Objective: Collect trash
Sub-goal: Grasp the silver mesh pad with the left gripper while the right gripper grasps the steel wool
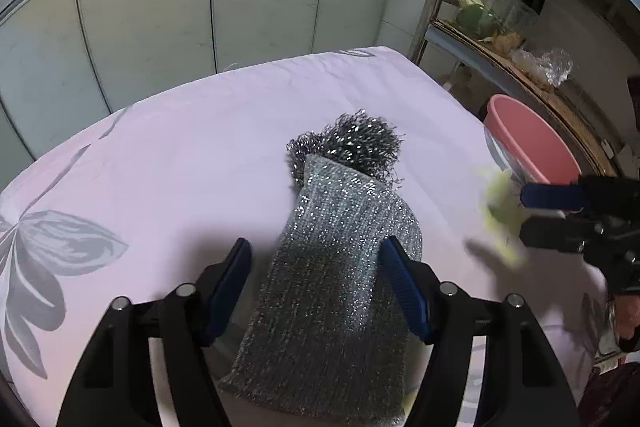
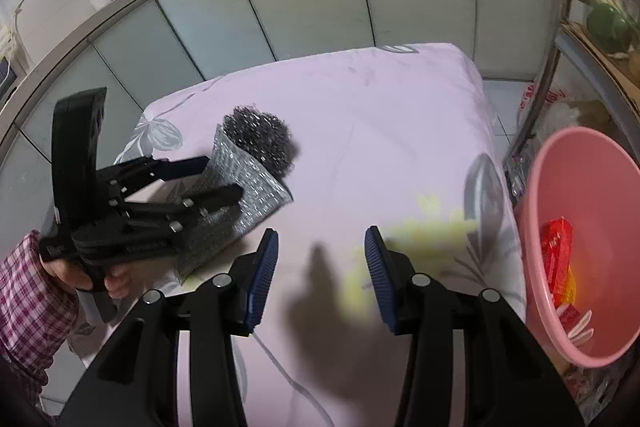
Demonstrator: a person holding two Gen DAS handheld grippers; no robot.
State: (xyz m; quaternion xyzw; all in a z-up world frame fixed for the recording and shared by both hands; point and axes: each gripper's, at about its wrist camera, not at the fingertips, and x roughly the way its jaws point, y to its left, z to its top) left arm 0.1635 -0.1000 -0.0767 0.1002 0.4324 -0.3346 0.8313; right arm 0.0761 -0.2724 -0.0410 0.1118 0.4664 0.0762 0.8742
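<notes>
One scouring pad (image 1: 340, 279), lengthwise between fingers (image 1: 404, 287).

No lettering can be read with certainty. The red packet (image 2: 557, 247) lying in the pink plastic basin (image 2: 624, 179) bears pale print, and the clear plastic bag (image 2: 538, 97) bears red marks, both too blurred to make out.

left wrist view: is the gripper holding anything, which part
Nothing held: the left gripper is open, straddling the middle of the silver scouring pad, not pinching it.

Glittery woven scouring pad (image 1: 336, 267), wiry steel wool (image 1: 352, 143)
</notes>
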